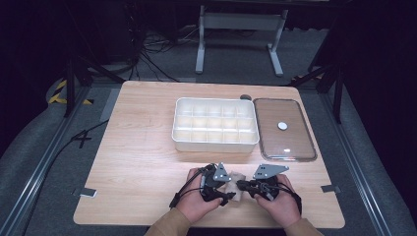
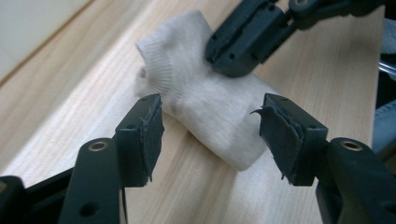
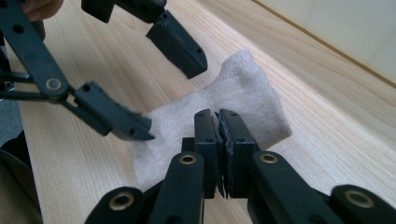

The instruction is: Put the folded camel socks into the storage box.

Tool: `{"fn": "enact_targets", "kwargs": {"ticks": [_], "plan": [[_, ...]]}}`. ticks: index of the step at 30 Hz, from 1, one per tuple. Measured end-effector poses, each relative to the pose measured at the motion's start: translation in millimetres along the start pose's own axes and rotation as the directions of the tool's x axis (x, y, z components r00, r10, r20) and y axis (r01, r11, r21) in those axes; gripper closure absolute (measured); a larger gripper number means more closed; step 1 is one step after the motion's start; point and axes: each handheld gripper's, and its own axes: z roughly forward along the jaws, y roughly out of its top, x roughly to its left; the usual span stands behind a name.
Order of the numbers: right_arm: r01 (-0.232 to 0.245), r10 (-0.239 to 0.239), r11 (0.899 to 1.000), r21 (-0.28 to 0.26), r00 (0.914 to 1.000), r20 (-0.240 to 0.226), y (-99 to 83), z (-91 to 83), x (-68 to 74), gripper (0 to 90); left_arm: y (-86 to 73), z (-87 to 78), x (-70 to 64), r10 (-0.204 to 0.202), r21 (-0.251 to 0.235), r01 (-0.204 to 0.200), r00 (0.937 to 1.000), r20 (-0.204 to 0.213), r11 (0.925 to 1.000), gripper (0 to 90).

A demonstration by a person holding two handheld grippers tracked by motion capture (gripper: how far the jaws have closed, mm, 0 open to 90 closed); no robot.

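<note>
Beige sock [image 2: 205, 100] lies near the desk's [image 1: 137, 147] front edge, right claw [image 3: 218, 122] pressed together on it, left claw [image 2: 210, 135] spread wide around it.

Two black claws with brass-coloured rivets at the joints: the left claw [image 1: 222, 191] and right claw [image 1: 244, 185] each carry a grey three-cornered plate and trailing black cable. Worn, frayed pads [image 2: 150, 131] line the jaws. The person wears tan sleeves [image 1: 164, 226].
</note>
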Motion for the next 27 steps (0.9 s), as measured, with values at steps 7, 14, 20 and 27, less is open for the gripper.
{"fn": "enact_targets", "kwargs": {"ticks": [7, 14, 20, 27], "plan": [[-0.005, 0.005, 1.0, 0.0, 1.0, -0.003, 0.3, 2.7, -0.4, 85.5, 0.5, 7.9, -4.1, 0.083, 0.01, -0.082, 0.9962, -0.029, 0.9965, 40.0], [-0.02, 0.02, 1.0, -0.012, 0.9997, -0.012, 0.7, 1.4, -0.6, 81.2, 0.0, 8.5, 0.1, 0.049, 0.005, -0.049, 0.9986, -0.02, 0.9988, 39.9], [-0.055, 0.056, 0.998, -0.042, 0.9984, 0.008, 5.8, -9.4, -1.5, 75.4, -0.1, 8.4, 0.1, 0.035, 0.008, -0.034, 0.9992, -0.022, 0.9994, 39.8], [-0.132, 0.135, 0.989, -0.061, 0.9902, 0.038, 5.8, -9.5, -5.6, 58.7, 0.7, 8.2, -1.3, 0.039, 0.014, -0.038, 0.9989, -0.028, 0.9992, 39.6]]}}
